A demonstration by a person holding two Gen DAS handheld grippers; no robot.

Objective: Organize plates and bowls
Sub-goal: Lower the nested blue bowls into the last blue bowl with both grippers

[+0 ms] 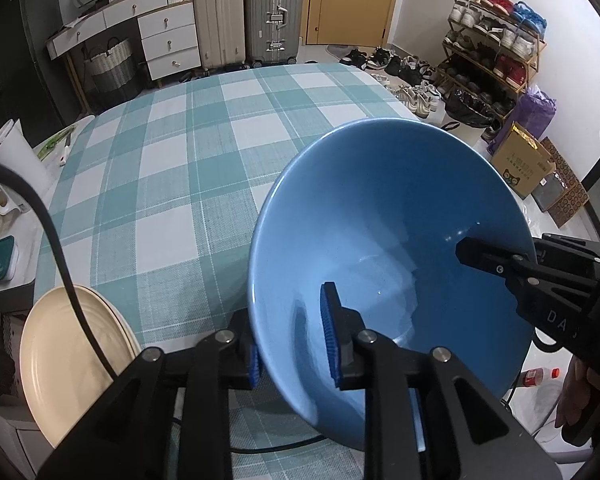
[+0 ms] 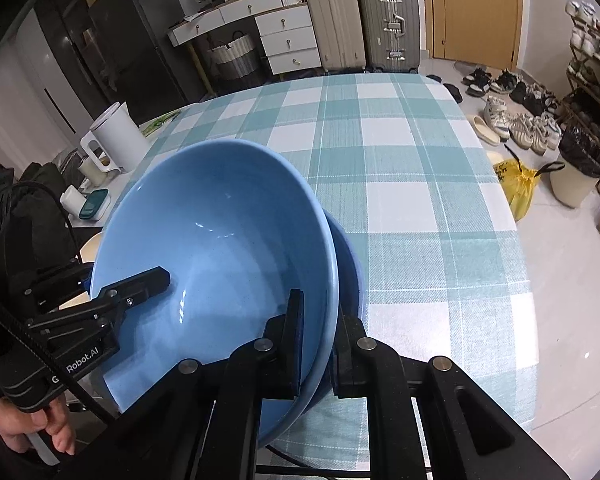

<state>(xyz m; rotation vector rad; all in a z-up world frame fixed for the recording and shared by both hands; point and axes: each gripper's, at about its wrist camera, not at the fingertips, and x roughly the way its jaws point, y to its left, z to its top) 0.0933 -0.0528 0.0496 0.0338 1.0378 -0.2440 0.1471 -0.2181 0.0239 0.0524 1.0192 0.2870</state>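
**Blue bowls nested, both grippers at the rim**

Status. Right wrist view shows a blue bowl (image 2: 220,248) sitting inside a second blue bowl (image 2: 350,276), whose darker rim shows just beyond it on the right. I judge the bowl-stacking step mostly done; the top bowl is not yet level in the lower one. A cream plate (image 1: 60,360) lies at the near left edge of the table (image 1: 172,168), beside the bowls and apart from them. It looks like more than one plate stacked, but I cannot tell. Left to do, by my reading: release the bowls, then place bowls and plates together. No other dishes are visible on the checked cloth.

Grippers. Right gripper (image 2: 318,344): jaws together on the rims, one finger inside the top bowl, the other outside the lower one. It appears clamped on both walls. Left gripper (image 1: 294,344): jaws straddle the opposite rim with a visible gap on the inner side; pads not pressing, so parted.

Orientation. The bowls are round, no long axis. The top bowl's mouth faces up, tipped toward the left gripper's side; its far rim stands highest.
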